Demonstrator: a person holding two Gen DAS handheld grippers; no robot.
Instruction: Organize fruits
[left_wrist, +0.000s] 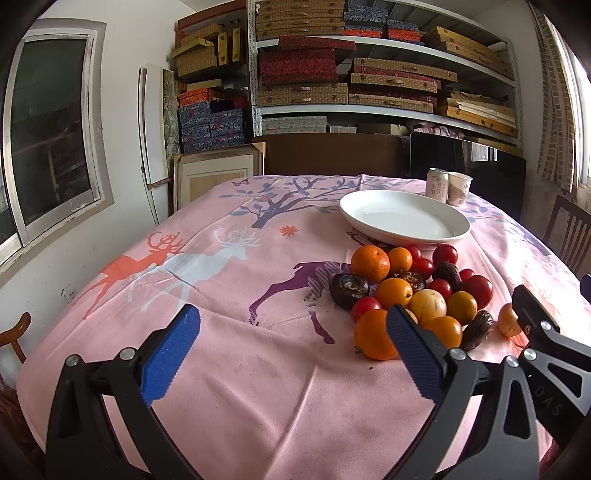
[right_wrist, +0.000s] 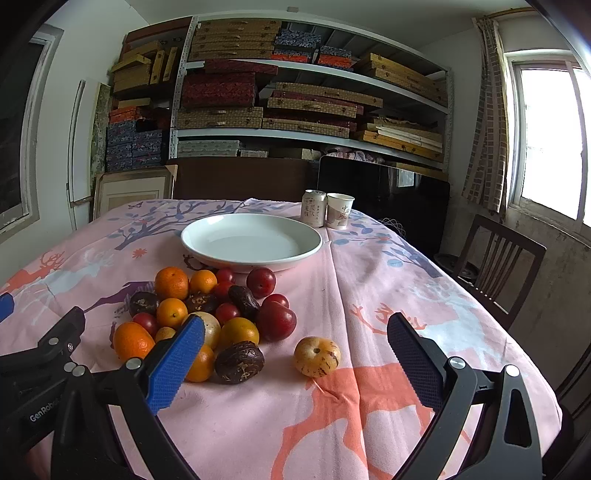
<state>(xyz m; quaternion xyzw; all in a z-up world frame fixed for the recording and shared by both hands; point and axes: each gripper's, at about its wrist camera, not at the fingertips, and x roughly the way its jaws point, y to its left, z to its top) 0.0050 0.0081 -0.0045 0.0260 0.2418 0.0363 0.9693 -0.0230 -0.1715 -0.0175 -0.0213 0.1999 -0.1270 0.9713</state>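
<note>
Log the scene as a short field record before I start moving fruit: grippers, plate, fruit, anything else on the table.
left gripper: open, holding nothing, above the cloth beside the pile
right gripper: open, holding nothing
plate: white, empty, behind the pile
fruit pile: oranges, red fruits, dark wrinkled fruits, on the tablecloth
stray fruit: yellow, striped, apart from the pile, nearest the right gripper
other: can and paper cup behind the plate
</note>
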